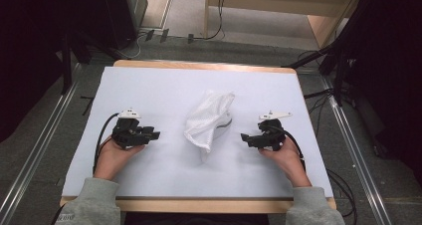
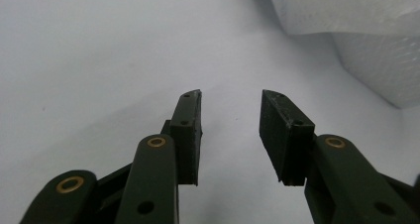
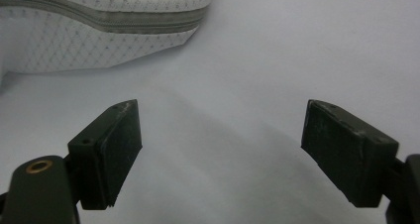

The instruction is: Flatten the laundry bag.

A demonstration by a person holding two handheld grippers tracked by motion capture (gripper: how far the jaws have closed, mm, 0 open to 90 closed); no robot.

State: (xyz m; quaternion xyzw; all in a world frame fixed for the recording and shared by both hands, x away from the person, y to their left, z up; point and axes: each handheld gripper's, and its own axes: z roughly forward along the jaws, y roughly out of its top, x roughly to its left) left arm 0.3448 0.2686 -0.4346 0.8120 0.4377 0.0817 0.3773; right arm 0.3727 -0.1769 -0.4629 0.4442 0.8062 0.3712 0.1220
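White mesh fabric with a diamond pattern makes up the bag (image 1: 208, 120), which lies crumpled in the middle of the worktop (image 1: 149, 85), between the two grippers and touching neither. A grey zipper (image 3: 114, 22) runs along its edge in the right gripper view. The worktop is covered by a pale sheet, with a wooden edge showing at the near and far sides. Around it, on the grey floor, are black cables (image 1: 318, 93), metal rails (image 1: 30, 160) and a light wooden frame (image 1: 323, 21) at the back. Nothing stands between the grippers and the bag; only bare sheet lies there. The left gripper (image 1: 154, 134) rests low over the worktop at the left of the bag, its jaws about half open, with nothing between them. The right gripper (image 1: 245, 136) is at the right of the bag, its jaws spread wider and also holding nothing. Both point inward, toward the bag. Grey sleeves (image 1: 94, 200) of the person come in from the bottom edge.
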